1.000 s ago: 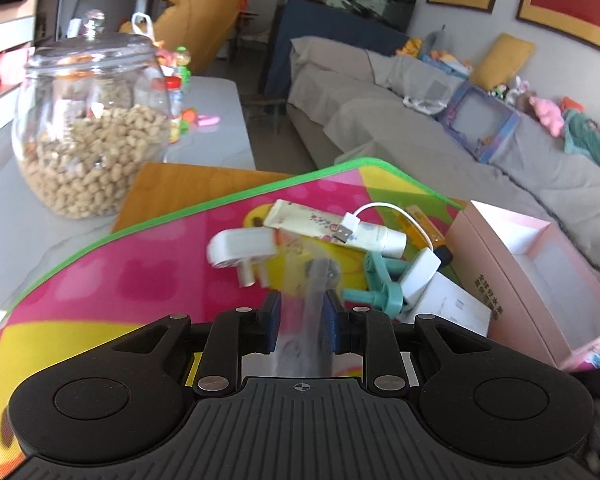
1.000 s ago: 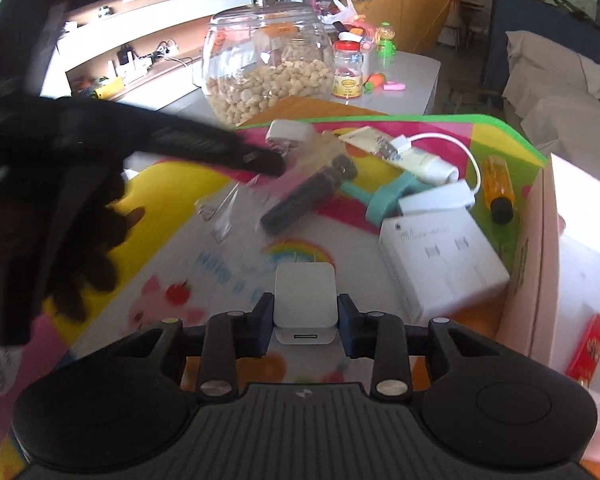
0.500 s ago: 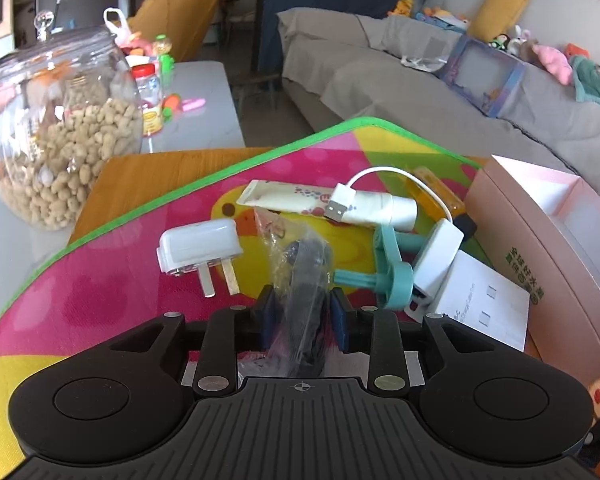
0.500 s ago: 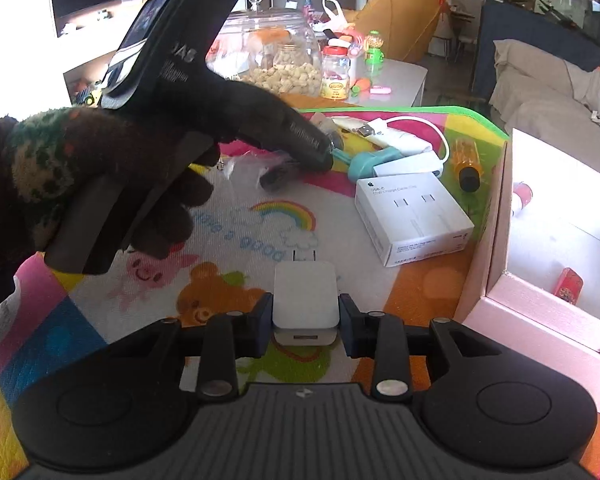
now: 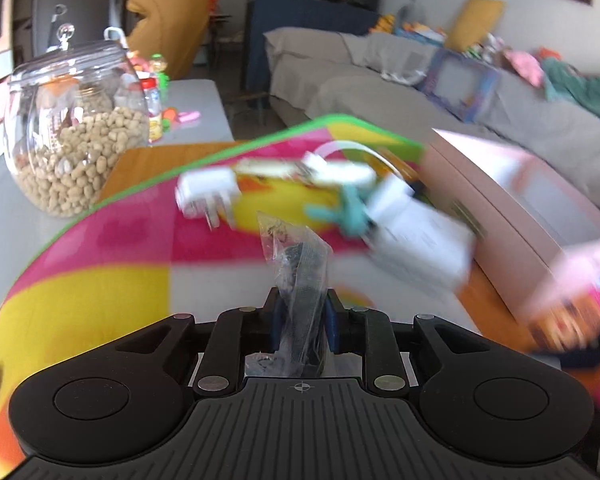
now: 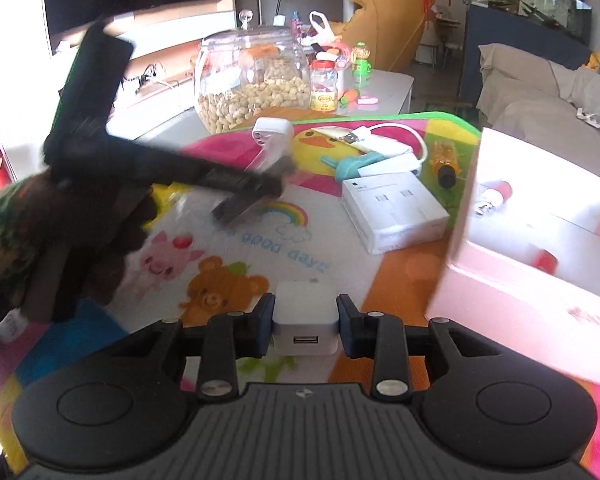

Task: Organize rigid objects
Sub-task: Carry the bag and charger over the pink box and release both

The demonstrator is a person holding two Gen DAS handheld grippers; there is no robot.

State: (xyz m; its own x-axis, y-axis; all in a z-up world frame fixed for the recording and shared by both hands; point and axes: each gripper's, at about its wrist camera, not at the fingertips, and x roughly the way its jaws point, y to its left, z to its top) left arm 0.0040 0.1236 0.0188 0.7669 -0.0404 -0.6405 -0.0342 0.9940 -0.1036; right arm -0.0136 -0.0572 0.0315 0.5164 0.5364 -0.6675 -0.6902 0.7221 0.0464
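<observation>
Left tongs [image 5: 300,316] are clamping a bagged dark object [image 5: 300,276], long axis pointing forward, while right tongs [image 6: 305,316] are gripping a white charger cube [image 6: 305,320], the pink box [image 6: 540,264] lying just right of both.

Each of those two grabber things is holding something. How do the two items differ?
The left gripper pinches a dark item in a crinkly clear plastic bag; the right gripper holds a bare white USB charger cube. The bag stands tall and narrow past the fingers; the cube is squat and boxy. Both sit gripped between blue-padded fingers.
</observation>
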